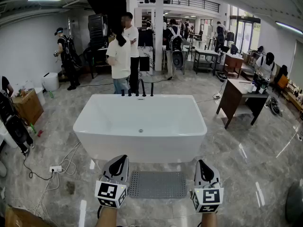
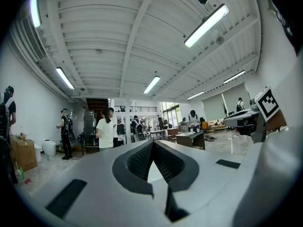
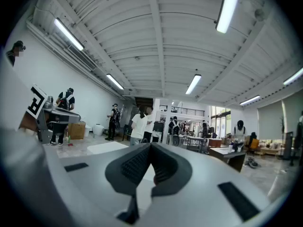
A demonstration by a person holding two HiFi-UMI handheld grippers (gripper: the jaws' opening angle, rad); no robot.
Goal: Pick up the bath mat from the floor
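Both are sitting shut and empty, your left gripper (image 1: 122, 158) and right gripper (image 1: 202, 162); the bath mat (image 1: 157, 184) is lying untouched at twelve o'clock.

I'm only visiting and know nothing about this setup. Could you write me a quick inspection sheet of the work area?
Surface: glossy grey tiled floor.
Job's things: grey bath mat lies flat on the floor in front of the white bathtub, untouched.
Clutter: cardboard box and white bucket at far left.
Grippers: left gripper and right gripper both shut and empty, held level either side of the mat.
Cables: white cable and power strip on the floor left of the bathtub.
Surroundings: people standing behind the bathtub; wooden desk at right.
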